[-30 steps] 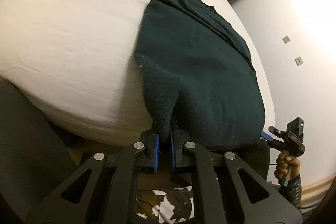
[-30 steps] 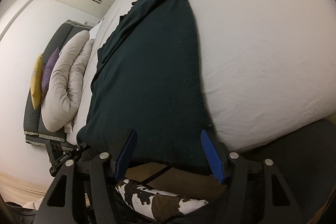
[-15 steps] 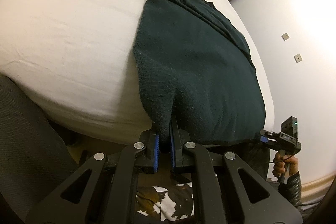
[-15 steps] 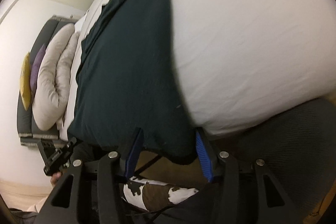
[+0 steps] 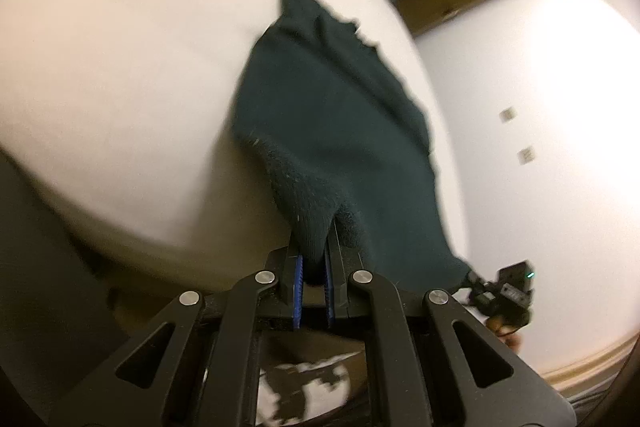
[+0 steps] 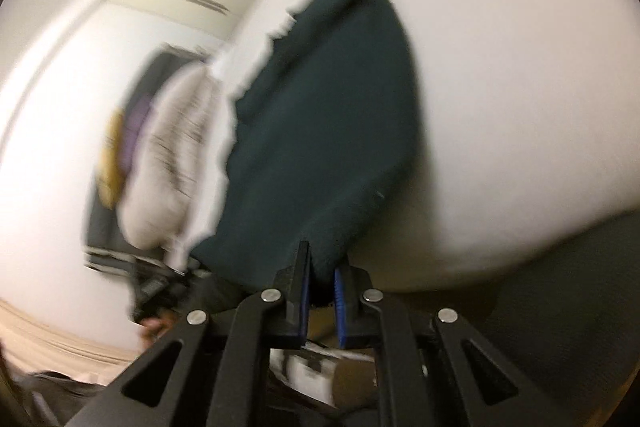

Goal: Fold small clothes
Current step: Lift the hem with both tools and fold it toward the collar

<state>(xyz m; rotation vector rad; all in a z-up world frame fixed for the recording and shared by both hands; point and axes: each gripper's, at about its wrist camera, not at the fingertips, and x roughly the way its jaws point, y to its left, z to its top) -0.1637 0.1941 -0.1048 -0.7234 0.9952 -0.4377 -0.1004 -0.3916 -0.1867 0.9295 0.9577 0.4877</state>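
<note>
A dark green garment lies spread on a white bed; it also shows in the right wrist view. My left gripper is shut on the garment's near left corner, which rises off the bed edge. My right gripper is shut on the near right corner, which bunches between the blue pads. The right gripper also appears in the left wrist view, at the garment's other corner. Both views are blurred by motion.
A grey chair back stands at the bed's near edge. Pillows and a dark headboard lie at the bed's left end. A white wall with switches is on the right. A cow-pattern cloth lies below.
My right gripper has closed from open onto the garment's near right corner. Both grippers have lifted their corners, and the near hem now rises off the bed edge.
</note>
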